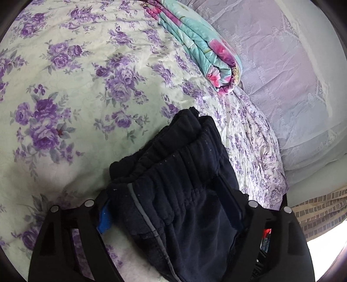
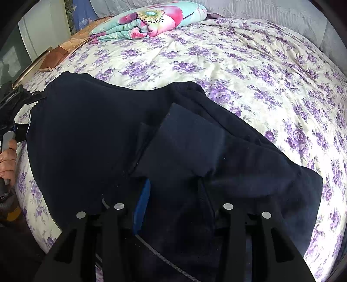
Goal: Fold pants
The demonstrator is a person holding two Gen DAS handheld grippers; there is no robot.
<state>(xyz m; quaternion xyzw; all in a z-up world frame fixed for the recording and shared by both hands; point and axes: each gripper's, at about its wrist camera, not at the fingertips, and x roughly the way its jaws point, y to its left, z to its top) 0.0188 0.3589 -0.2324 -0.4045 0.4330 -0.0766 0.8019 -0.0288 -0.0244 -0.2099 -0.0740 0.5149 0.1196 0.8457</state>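
Dark navy pants (image 2: 91, 130) lie spread on the bed. In the left wrist view their elastic waistband (image 1: 173, 164) is bunched between my left gripper's fingers (image 1: 173, 208), which is shut on it. My right gripper (image 2: 175, 208) is shut on another part of the pants, near a seam, with a flap folded over in front of it. The left gripper (image 2: 15, 102) and the hand holding it show at the left edge of the right wrist view, at the far end of the pants.
The bed has a cream sheet with purple flowers (image 1: 76, 86). A folded teal and pink floral quilt (image 1: 206, 50) lies near the headboard; it also shows in the right wrist view (image 2: 151, 19). Lavender lace fabric (image 1: 282, 76) hangs beside the bed.
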